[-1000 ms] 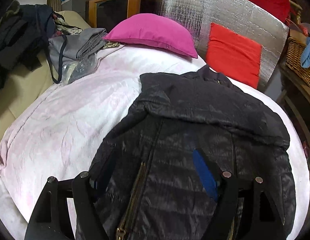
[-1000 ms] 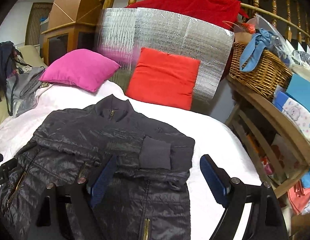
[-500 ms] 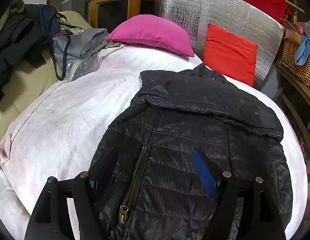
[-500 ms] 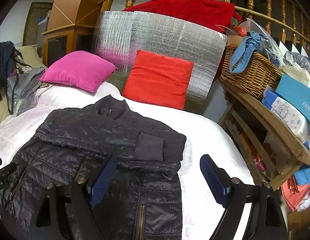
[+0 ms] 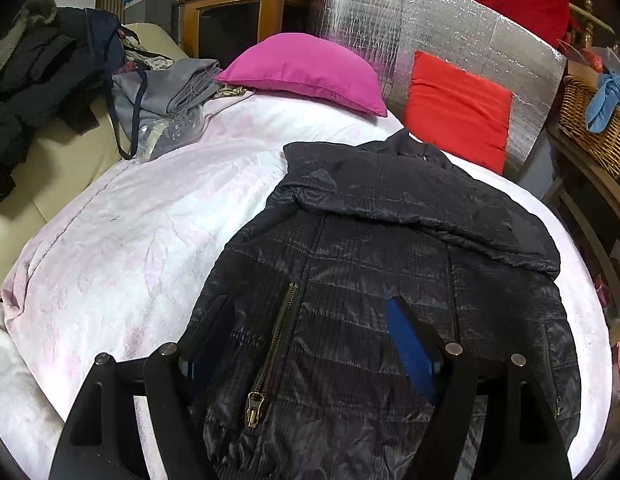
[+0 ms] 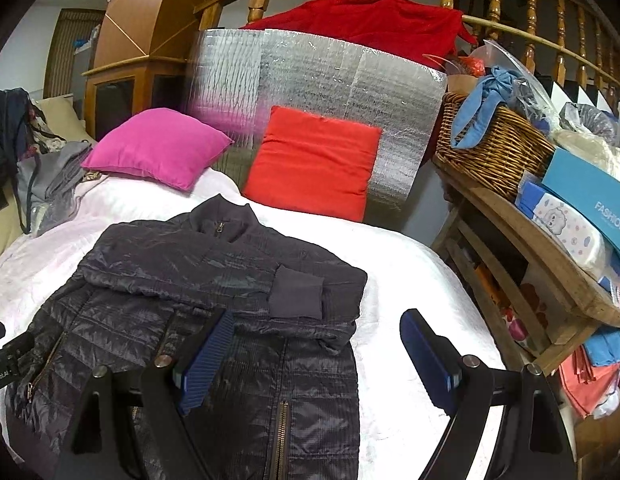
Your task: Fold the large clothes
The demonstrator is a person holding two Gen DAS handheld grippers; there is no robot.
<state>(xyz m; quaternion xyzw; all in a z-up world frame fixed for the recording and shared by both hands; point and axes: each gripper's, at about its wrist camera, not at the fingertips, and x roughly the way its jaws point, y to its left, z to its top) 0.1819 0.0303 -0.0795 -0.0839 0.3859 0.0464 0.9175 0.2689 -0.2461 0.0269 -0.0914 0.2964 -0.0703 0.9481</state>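
- The jacket (image 6: 213,320) is lying flat on the bed (image 6: 410,280), sleeves crossing its chest, ready for folding.
- The left gripper (image 5: 305,344) and right gripper (image 6: 314,348) are hovering spread, pinching nothing.

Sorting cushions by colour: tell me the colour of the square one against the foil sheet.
Red cushion; clearest in the right wrist view.

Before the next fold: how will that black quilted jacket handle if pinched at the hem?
The black quilted jacket probably drapes floppy: its sleeves lie folded flat across the chest. The shiny shell looks slippery, so a pinch may slide. Likely light for its bulk, given the thin quilting.
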